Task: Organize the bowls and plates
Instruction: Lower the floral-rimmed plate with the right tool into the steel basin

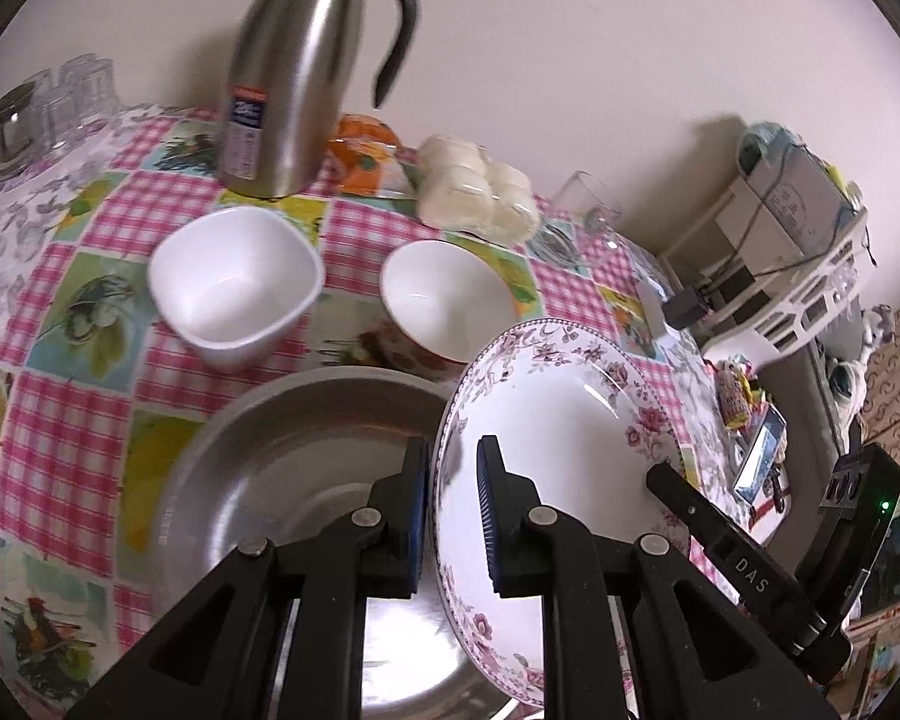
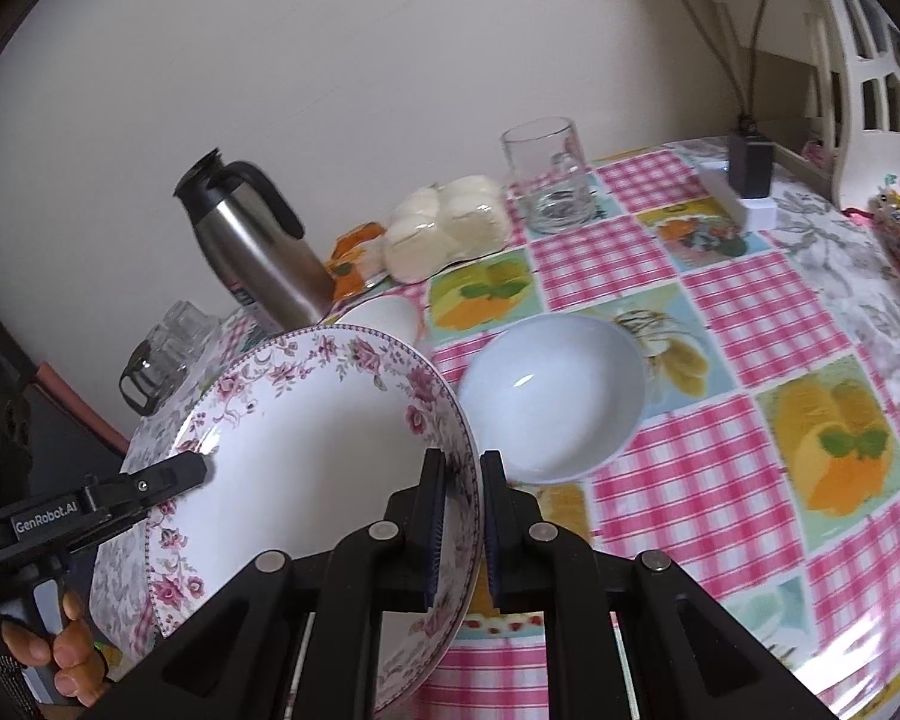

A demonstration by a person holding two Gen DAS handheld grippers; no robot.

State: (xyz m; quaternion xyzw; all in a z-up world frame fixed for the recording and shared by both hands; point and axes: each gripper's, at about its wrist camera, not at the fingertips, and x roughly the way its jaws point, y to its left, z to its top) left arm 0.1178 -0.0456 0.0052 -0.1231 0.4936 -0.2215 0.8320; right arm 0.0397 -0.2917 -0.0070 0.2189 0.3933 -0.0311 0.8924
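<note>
checkered tablecloth [image 2: 720, 480] below. i have the left gripper [image 1: 453, 510] pinching the floral plate [image 1: 570, 420] rim at its 9 o'clock; the right gripper [image 2: 462, 516] pinches the 3 o'clock rim. plate is raised, tilted over a metal basin [image 1: 306, 468].

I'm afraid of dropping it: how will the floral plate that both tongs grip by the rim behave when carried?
The floral plate looks glazed, so probably slippery against the pads. It seems rigid ceramic, likely heavy and breakable. Left tongs and right tongs pinch opposite rim edges, so it may tilt if either slips.
</note>
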